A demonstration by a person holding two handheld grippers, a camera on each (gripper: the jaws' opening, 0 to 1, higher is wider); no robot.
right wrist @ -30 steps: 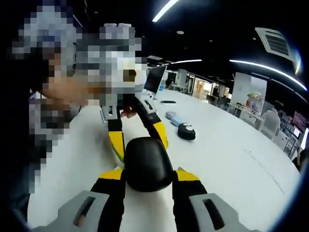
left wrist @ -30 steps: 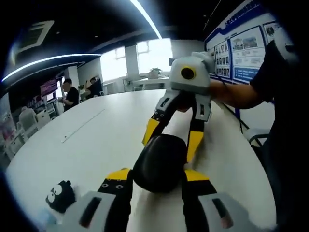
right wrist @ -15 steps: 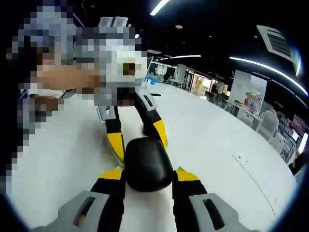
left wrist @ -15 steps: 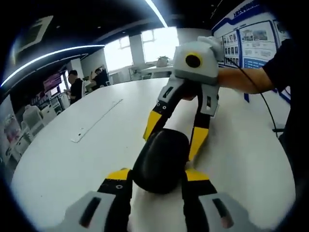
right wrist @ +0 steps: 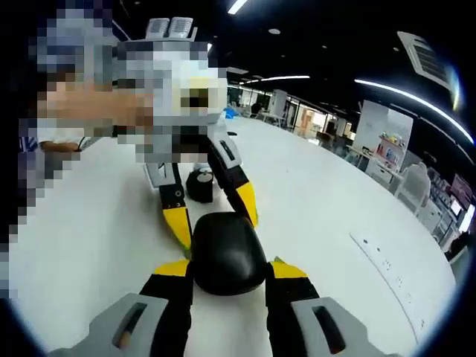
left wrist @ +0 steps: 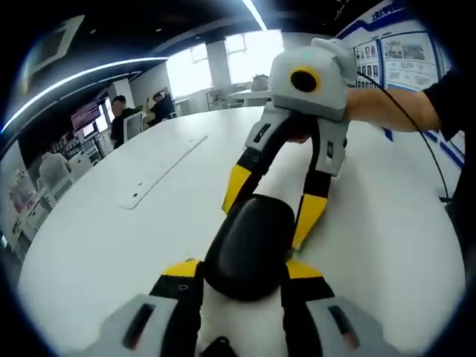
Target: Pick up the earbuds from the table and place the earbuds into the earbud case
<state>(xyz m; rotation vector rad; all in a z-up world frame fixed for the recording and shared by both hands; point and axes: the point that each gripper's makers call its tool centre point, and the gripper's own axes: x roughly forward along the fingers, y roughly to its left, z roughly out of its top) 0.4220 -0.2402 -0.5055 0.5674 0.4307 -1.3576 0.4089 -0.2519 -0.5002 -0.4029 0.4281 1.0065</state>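
Holding the black earbud case (left wrist: 248,249) from both ends, the left gripper (left wrist: 239,274) and the right gripper (right wrist: 224,269) face each other over the white tabletop (left wrist: 134,238). In the left gripper view the case sits clamped between the near jaws, with the right gripper's yellow-tipped jaws closed on its far end. The right gripper view shows the same grip mirrored, the case (right wrist: 227,253) pinched between both pairs of jaws. The case looks shut; no open lid is visible. Beyond the opposing jaws in the right gripper view lies a small black object with white marks (right wrist: 200,184), resting on the tabletop; whether it is an earbud cannot be told. In my judgement the task is at an early stage: case secured, no earbud seen held or inserted, opening and loading left.
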